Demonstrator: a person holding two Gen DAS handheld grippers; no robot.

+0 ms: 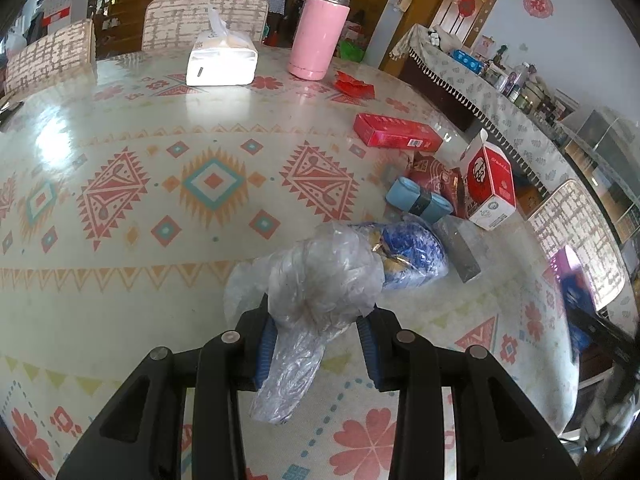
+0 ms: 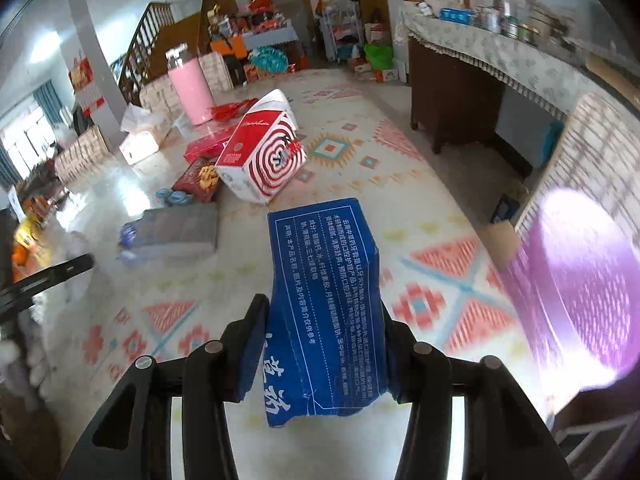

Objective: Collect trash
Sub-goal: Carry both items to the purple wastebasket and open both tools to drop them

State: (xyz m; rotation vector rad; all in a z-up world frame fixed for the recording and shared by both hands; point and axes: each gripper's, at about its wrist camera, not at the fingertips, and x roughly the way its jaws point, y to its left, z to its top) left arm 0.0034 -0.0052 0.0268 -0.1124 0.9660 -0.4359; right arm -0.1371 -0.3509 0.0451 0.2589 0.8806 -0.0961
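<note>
Both tongs are loaded: the left tongs [image 1: 316, 334] clench a crumpled clear bag [image 1: 320, 280], and the right tongs [image 2: 320, 344] grip a dented blue box [image 2: 326, 300] with white Chinese print above the desk [image 1: 120, 280]. Still waiting there: a KFC carton [image 1: 490, 184], a red box [image 1: 396, 131], a red wrapper [image 1: 354, 85]. No bin is clearly seen.

Daylight, bright overall. Glare on the table [image 1: 120, 152] top left in left view, tissue pack [image 1: 221, 62] blown out. Right view motion-blurred at right, purple bin [image 2: 576, 280] overexposed. Heavy fisheye bending, dark vignette corners.
</note>
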